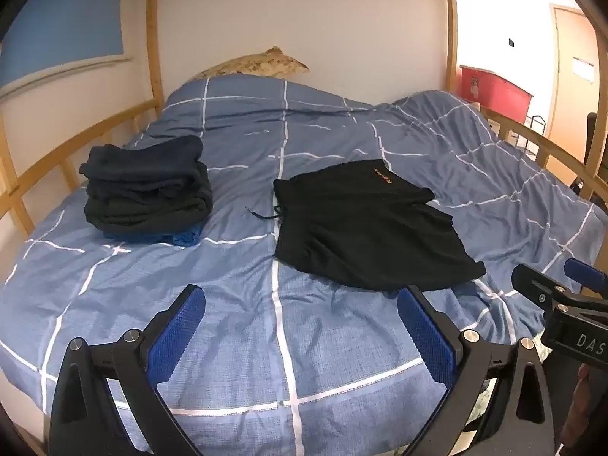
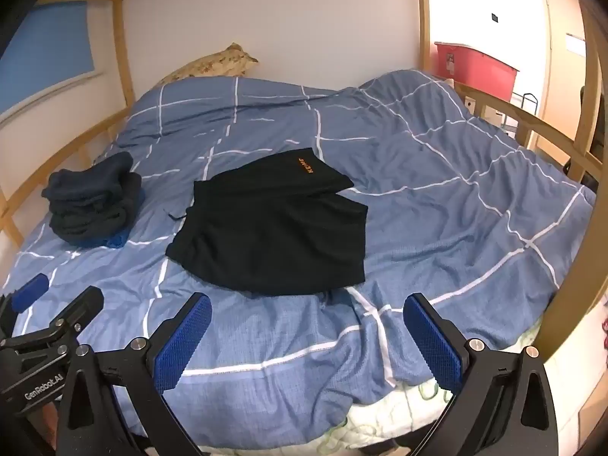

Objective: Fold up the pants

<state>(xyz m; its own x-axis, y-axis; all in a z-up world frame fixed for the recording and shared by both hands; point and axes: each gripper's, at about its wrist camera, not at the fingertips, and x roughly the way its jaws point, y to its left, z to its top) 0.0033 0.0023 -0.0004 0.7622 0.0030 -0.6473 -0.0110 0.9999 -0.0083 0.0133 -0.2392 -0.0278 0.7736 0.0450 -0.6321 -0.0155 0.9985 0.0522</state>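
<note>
Black pants (image 1: 364,224) with a small orange logo lie folded flat on the blue checked duvet (image 1: 243,342); they also show in the right wrist view (image 2: 273,228). A drawstring sticks out at their left edge. My left gripper (image 1: 300,326) is open and empty, held above the duvet just short of the pants' near edge. My right gripper (image 2: 307,334) is open and empty, also just short of the near edge. Each gripper shows at the edge of the other's view: the right (image 1: 558,296) and the left (image 2: 49,315).
A stack of folded dark clothes (image 1: 148,193) on a blue garment sits on the left of the bed; it also shows in the right wrist view (image 2: 95,201). A pillow (image 1: 254,64) lies at the head. Wooden bunk rails (image 1: 532,136) run along both sides. A red bin (image 1: 494,91) stands beyond.
</note>
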